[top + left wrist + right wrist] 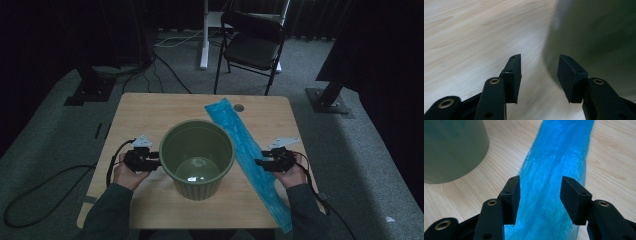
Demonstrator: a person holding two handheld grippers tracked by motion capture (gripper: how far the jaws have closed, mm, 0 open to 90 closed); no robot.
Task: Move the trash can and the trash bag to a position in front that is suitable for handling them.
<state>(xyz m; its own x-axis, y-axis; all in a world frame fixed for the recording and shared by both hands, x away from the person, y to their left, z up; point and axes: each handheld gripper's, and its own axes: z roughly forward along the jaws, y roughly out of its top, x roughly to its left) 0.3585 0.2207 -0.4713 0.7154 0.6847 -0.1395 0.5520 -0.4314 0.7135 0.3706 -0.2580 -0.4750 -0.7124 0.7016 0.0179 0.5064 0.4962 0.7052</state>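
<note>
Table (pixel 150 112): we see a light wooden top with a small round grommet hole (pixel 239 107) near its far edge.
Chair (pixel 252 42): we make out a black folding chair standing on the floor beyond the table's far edge, its seat facing the table.
White post (pixel 204 37): we see a white upright with a flat foot on the floor, to the left of the chair.
Cables (pixel 165 70): we note dark leads running over the grey carpet behind the table, and a pale one near the white post.
Stand bases (pixel 330 100): we see dark metal feet on the carpet at both far sides of the table.
</note>
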